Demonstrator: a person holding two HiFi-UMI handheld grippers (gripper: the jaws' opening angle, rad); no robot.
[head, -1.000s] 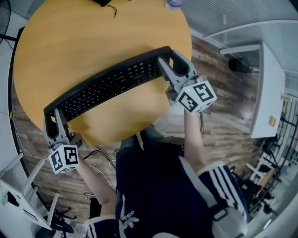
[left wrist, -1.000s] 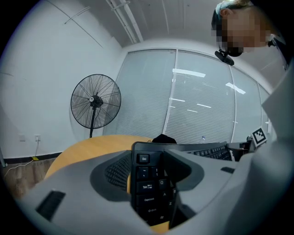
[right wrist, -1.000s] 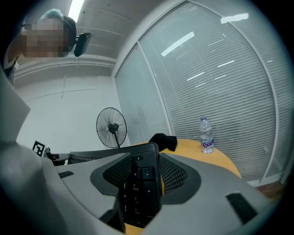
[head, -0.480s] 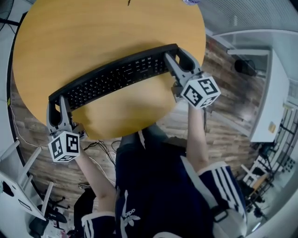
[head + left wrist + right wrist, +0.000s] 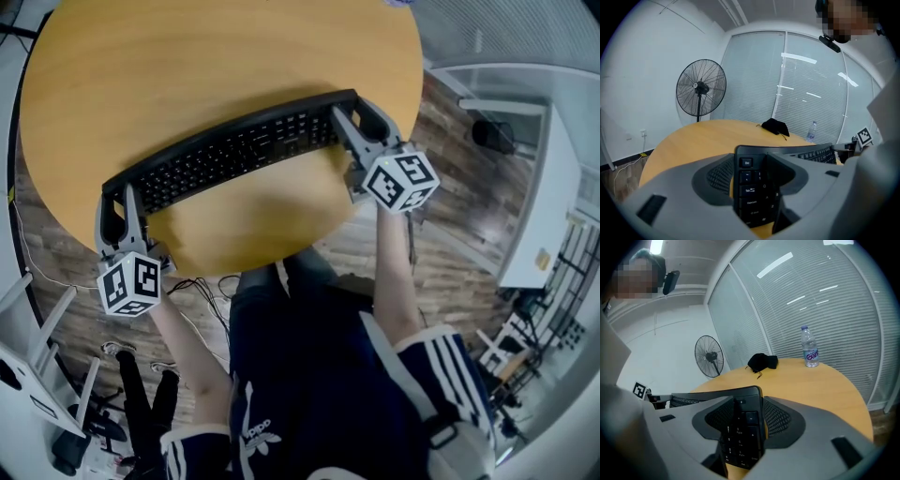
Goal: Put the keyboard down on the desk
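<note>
A long black keyboard (image 5: pixel 230 150) stretches across the round wooden desk (image 5: pixel 187 56), slanting from lower left to upper right in the head view. My left gripper (image 5: pixel 114 208) is shut on the keyboard's left end (image 5: pixel 752 185), where the Esc key column shows between its jaws. My right gripper (image 5: pixel 361 122) is shut on the keyboard's right end (image 5: pixel 740 437), over the number pad. The frames do not show whether the keyboard rests on the desk or hangs just above it.
A water bottle (image 5: pixel 810 348) and a black pouch (image 5: pixel 761 361) sit on the far part of the desk. A standing fan (image 5: pixel 700 88) is behind the desk. White furniture (image 5: pixel 539 159) stands to the right, and cables lie on the wood floor (image 5: pixel 197 295).
Both grippers and the keyboard have shifted slightly toward the desk's near edge and right in view; the grip at each end is unchanged.
</note>
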